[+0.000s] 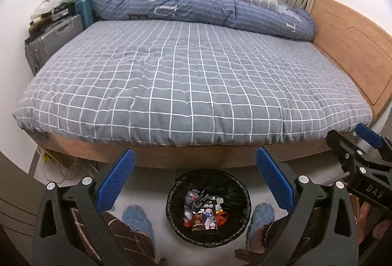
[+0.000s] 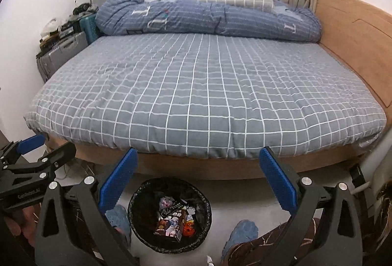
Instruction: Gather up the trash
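Both grippers empty. My left gripper [image 1: 196, 173] has its jaws spread wide with nothing between them; my right gripper [image 2: 198, 173] is likewise released, only floor and bin visible through the gap.

Trash bin [image 1: 171, 207], black liner, sits on the floor at bottom centre of both views, just in front of the bed frame and between the person's two blue slippers [image 1: 136, 217]. The collected trash [image 1: 204, 217] lies inside it: a dark printed carton on top, some white and orange wrappers, a grey crumpled piece.

My read: the drop step is finished and this is the scan for whatever is left. The bed [image 1: 186, 84] fills mid-frame and I see no loose litter on the grid sheet. The next move calls for checking the clutter at upper left, around the suitcases [image 1: 52, 42], and the floor edges.

Writing: "DAS" on the right gripper body at the right edge of the left view. Carton print is too small to read. Large letters on the blue duvet [image 1: 196, 8], partly folded.
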The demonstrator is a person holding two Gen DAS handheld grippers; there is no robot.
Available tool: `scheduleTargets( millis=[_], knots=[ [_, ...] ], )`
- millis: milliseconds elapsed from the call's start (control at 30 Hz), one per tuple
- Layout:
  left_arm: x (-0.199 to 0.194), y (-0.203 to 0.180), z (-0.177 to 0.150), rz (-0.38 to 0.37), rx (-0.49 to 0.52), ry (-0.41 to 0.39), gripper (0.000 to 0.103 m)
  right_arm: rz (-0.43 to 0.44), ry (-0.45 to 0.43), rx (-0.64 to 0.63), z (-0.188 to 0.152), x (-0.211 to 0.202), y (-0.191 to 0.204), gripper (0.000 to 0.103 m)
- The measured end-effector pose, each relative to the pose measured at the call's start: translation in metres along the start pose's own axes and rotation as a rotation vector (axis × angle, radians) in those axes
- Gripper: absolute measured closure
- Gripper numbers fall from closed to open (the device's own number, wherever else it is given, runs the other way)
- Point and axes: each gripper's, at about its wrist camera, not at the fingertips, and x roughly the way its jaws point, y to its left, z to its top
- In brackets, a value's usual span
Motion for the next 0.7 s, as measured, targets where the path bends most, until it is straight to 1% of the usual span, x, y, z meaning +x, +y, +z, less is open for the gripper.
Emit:
scheduleTargets(
  millis=[233, 700],
  knots=[
    [-0.0137, -0.0002, -0.0086, -0.006, 0.006, -0.008, 0.006, -0.001, -0.002, 0.001, -0.0044, -0.0127, 0.0025, 0.008],
    [-0.0077, 0.0031, -0.0094, 0.002, 0.001, 0.003, 0.006, -0.002, 0.011, 0.009, -0.0039, -0.0103, 0.0008, 0.008]
  ],
)
